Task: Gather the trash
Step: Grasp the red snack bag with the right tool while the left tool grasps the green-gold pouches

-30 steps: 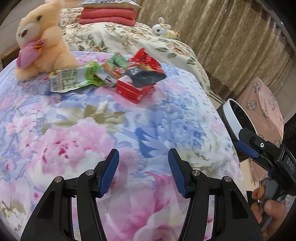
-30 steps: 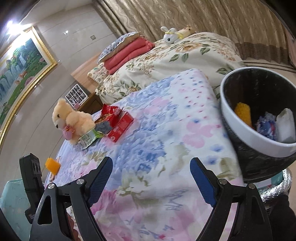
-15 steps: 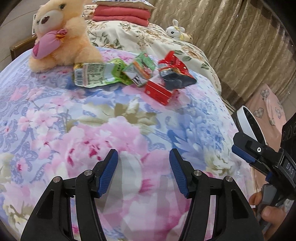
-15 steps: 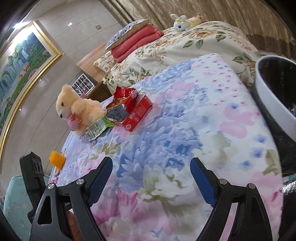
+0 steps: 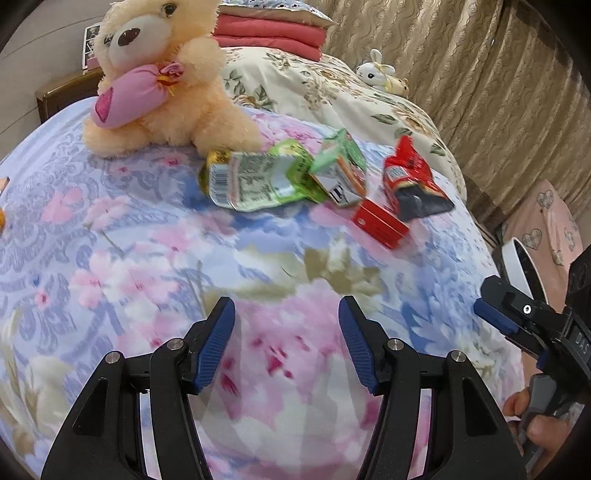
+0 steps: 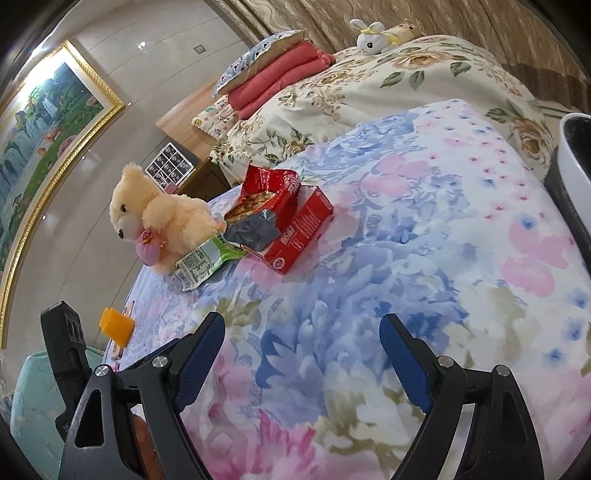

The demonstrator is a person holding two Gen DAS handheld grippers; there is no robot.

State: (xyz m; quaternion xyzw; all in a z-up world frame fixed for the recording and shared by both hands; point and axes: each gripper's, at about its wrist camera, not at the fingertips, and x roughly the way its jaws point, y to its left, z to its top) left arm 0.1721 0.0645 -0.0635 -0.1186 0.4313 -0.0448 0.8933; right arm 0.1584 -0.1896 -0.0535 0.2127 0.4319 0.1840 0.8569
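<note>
A pile of trash lies on the floral blanket (image 5: 184,258): a green wrapper (image 5: 258,181), a small green carton (image 5: 340,170), a red snack bag (image 5: 413,181) and a red box (image 5: 380,223). My left gripper (image 5: 286,343) hovers open over the blanket, short of the pile, with nothing between its fingers. In the right wrist view the red snack bag (image 6: 266,199) rests on the red box (image 6: 299,232), beside the green wrapper (image 6: 207,258). My right gripper (image 6: 303,354) stands wide open and empty, well short of them.
A plush bear (image 5: 166,81) sits just behind the trash. A black bin with a white rim (image 6: 569,162) stands off the bed's right edge. An orange piece (image 6: 116,326) lies near the blanket's left edge. Folded bedding and a small rabbit toy (image 6: 373,33) lie farther back.
Both grippers have moved forward over the blanket toward the trash pile, which now looks larger. The bin has slid almost out of the right wrist view. Both stay open and empty.
</note>
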